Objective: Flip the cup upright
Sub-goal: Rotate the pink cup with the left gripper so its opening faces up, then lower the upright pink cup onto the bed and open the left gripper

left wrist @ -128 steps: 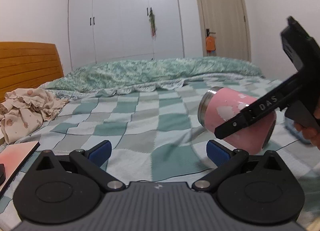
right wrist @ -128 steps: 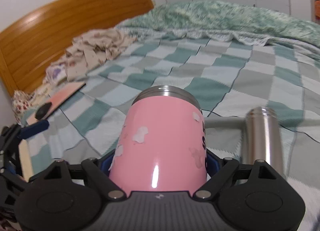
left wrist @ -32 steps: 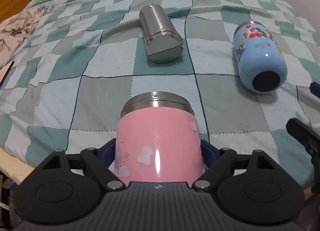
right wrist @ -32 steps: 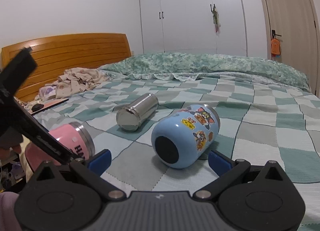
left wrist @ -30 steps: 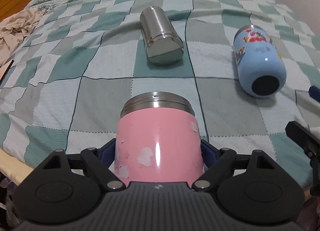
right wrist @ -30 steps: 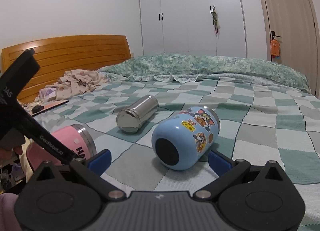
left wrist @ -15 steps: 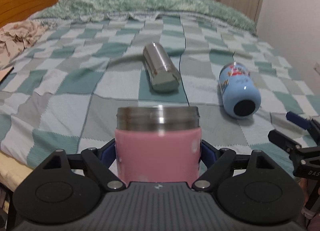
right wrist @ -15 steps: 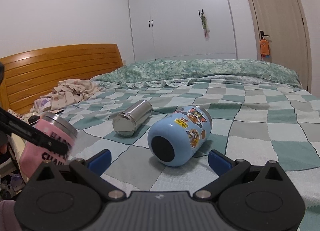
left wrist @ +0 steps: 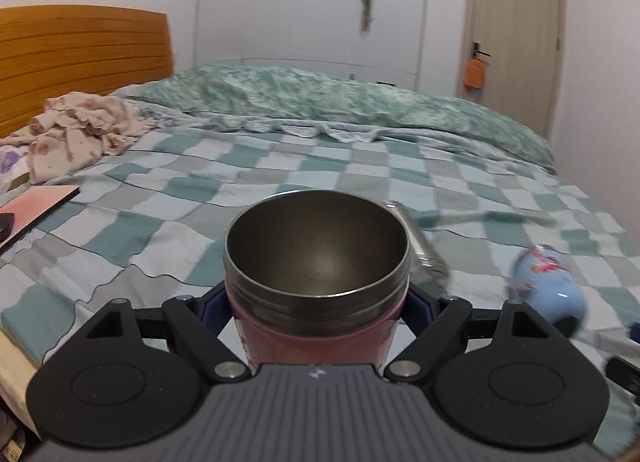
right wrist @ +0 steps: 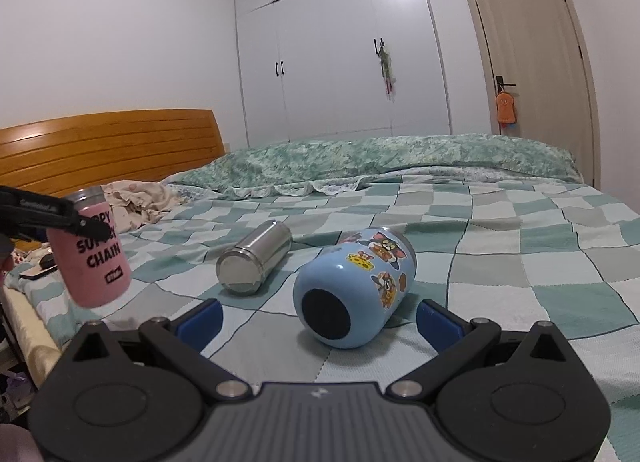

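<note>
My left gripper is shut on the pink steel-rimmed cup, whose open mouth faces the camera. In the right wrist view the pink cup hangs nearly upright, mouth up, above the bed's left edge, with the left gripper's fingers across it. My right gripper is open and empty, low over the bed, just in front of a blue cartoon-sticker cup lying on its side, base toward the camera.
A steel cup lies on its side on the checked green blanket left of the blue one. Crumpled clothes, a wooden headboard, a pink board, wardrobe and door behind.
The left gripper has tilted the pink cup from lying along the fingers to nearly upright, mouth up, and raised it. The right gripper has stayed by the blue cup.
</note>
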Available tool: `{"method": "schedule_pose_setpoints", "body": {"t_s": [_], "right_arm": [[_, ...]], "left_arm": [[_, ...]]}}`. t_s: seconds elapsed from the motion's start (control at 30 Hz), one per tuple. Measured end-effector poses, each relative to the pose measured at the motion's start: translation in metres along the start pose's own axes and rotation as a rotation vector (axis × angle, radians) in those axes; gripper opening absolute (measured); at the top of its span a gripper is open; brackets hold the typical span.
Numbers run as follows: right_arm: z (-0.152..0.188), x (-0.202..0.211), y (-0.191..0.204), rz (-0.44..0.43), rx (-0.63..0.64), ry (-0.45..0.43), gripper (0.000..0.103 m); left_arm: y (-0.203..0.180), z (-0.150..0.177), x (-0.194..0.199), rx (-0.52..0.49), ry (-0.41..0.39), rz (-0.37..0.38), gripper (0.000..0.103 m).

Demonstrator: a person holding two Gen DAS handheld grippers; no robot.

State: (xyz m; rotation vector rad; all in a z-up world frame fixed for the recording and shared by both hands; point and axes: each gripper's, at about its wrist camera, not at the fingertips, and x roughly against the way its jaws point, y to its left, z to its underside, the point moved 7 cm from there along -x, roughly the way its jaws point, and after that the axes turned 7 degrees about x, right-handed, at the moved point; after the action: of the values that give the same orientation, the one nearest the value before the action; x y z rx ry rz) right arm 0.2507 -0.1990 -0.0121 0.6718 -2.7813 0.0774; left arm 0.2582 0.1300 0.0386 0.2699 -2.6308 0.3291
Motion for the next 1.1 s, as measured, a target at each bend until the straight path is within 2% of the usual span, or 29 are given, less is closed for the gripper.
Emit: {"method": "schedule_pose_setpoints", "body": {"t_s": [0.13, 0.27, 0.57, 0.63, 0.7, 0.93, 1.1], "right_arm": [[0.000, -0.005, 0.006, 0.013, 0.013, -0.002, 0.103], [0.000, -0.011, 0.011, 0.018, 0.023, 0.005, 0.103], [-0.001, -0.015, 0.021, 0.014, 0.048, 0.005, 0.103], [-0.003, -0.012, 0.022, 0.013, 0.050, -0.003, 0.103], [-0.006, -0.007, 0.024, 0.012, 0.056, -0.012, 0.103], [-0.016, 0.023, 0.029, 0.018, 0.076, -0.050, 0.103], [-0.019, 0.060, 0.032, 0.037, 0.101, -0.087, 0.103]], "left_arm": [[0.019, 0.005, -0.023, 0.035, -0.005, -0.025, 0.085], [0.031, 0.016, -0.039, -0.006, -0.020, -0.088, 0.085], [0.029, 0.027, -0.035, -0.054, -0.062, -0.094, 0.085], [0.025, 0.026, -0.031, -0.078, -0.059, -0.098, 0.093], [0.022, 0.022, -0.019, -0.083, -0.092, -0.085, 0.103], [0.009, 0.007, 0.049, -0.046, -0.194, 0.006, 0.103], [-0.005, 0.020, 0.103, -0.030, -0.247, 0.086, 0.103]]}}
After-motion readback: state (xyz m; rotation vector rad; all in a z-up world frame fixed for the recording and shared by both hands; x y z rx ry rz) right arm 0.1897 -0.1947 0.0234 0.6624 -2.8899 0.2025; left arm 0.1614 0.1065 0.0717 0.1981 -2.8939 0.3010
